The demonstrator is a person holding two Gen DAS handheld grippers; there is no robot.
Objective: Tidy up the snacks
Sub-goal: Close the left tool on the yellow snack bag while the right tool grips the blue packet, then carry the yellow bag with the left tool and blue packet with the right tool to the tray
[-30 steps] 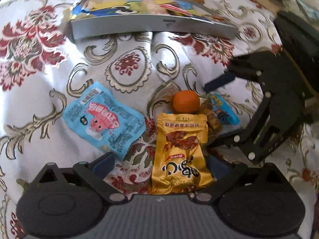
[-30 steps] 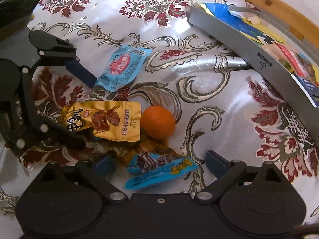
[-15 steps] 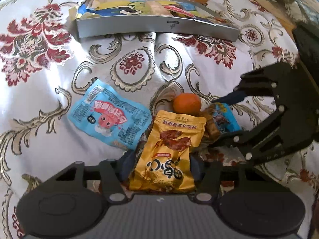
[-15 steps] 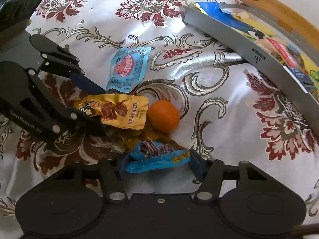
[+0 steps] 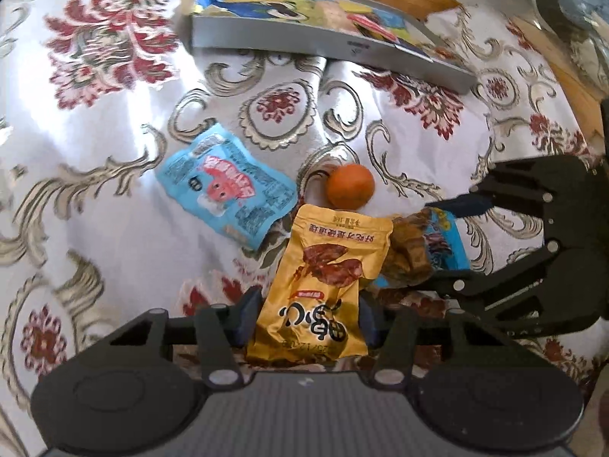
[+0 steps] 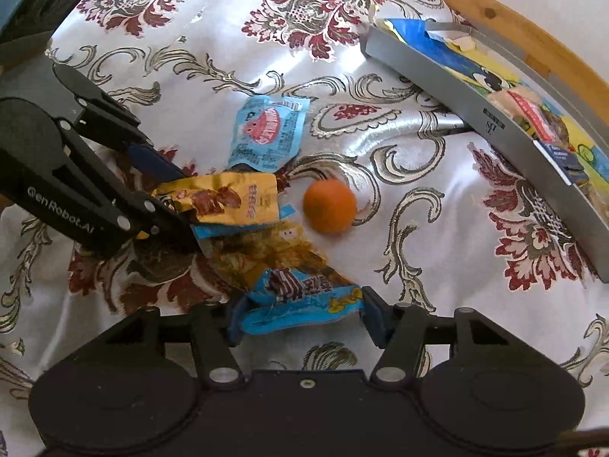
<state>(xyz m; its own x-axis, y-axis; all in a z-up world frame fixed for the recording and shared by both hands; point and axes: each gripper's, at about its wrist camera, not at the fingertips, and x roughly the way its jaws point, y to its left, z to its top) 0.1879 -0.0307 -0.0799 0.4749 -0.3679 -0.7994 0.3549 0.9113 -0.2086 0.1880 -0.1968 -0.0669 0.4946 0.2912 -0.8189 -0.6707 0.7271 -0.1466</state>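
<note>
Here, left gripper (image 5: 306, 318) clamping gold packet (image 5: 323, 285), right gripper (image 6: 300, 318) clamping blue packet (image 6: 300, 301)

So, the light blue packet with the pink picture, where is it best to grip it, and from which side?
Grip the light blue packet by its flat sealed edge nearest the tray. It lies flat and alone there, while its opposite end touches the gold packet held by the left claw. Probably come from the tray side, low, with either claw once freed.

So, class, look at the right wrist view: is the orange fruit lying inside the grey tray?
No, the orange fruit rests on the patterned cloth, well apart from the grey tray.
</note>
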